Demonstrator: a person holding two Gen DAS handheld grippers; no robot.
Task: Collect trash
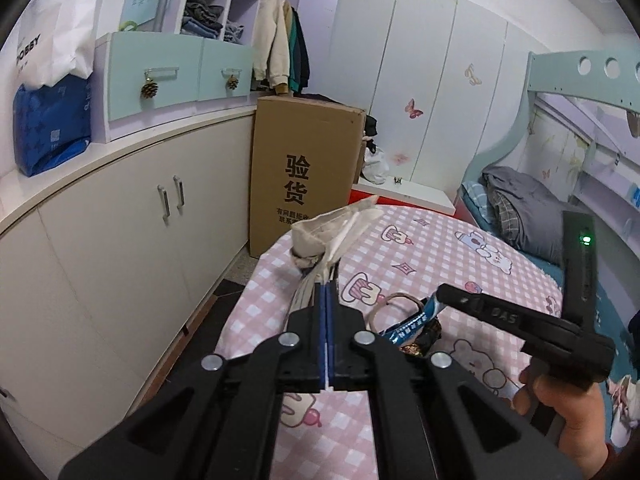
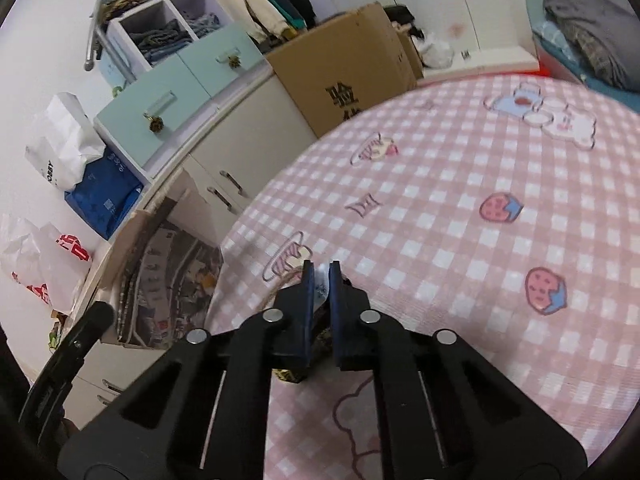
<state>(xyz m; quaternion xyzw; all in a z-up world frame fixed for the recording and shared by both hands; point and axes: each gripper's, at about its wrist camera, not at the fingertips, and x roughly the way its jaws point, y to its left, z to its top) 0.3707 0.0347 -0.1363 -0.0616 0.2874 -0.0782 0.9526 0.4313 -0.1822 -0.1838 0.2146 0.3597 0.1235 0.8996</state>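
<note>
My left gripper (image 1: 326, 286) is shut on a crumpled beige paper bag (image 1: 320, 232), which stands up above the pink checked tablecloth (image 1: 420, 248). To its right, my right gripper (image 1: 442, 296) pinches a blue snack wrapper (image 1: 408, 326) with a dark wrapper hanging under it. A loop of twine (image 1: 394, 300) lies beside that wrapper. In the right wrist view the right gripper (image 2: 321, 270) has its blue pads closed on the pale end of the wrapper (image 2: 320, 290), low over the tablecloth (image 2: 440, 200). A person's hand (image 1: 568, 408) holds the right gripper.
A tall cardboard box (image 1: 304, 168) stands past the table's far edge beside cream cabinets (image 1: 120, 240). A bed with grey bedding (image 1: 520, 208) lies to the right. A flat printed carton (image 2: 168, 272) leans between table and cabinets. Plastic bags (image 2: 44, 264) sit on the counter.
</note>
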